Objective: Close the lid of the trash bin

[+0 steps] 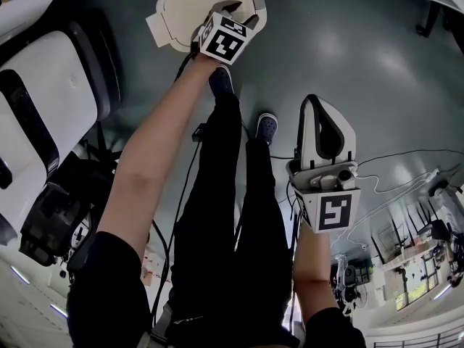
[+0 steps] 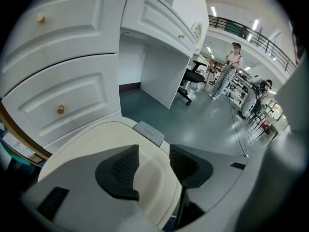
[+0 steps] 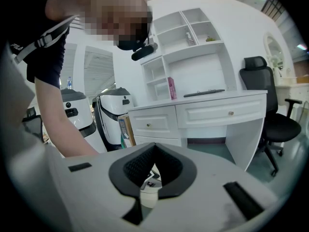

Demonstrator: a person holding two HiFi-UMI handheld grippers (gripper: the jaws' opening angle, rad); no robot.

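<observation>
Currently the left hand-held gripper (image 2: pixel 153 166) clamps the trash bin lid (image 2: pixel 87 144) at its rim edge; the right hand-held gripper (image 3: pixel 153 153) is closed, empty, above open floor (image 1: pixel 362 64).

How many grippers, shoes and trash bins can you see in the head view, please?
Grippers: 2 (left gripper, right gripper)
Blue shoes: 2
Trash bin: 1
Total: 5
</observation>
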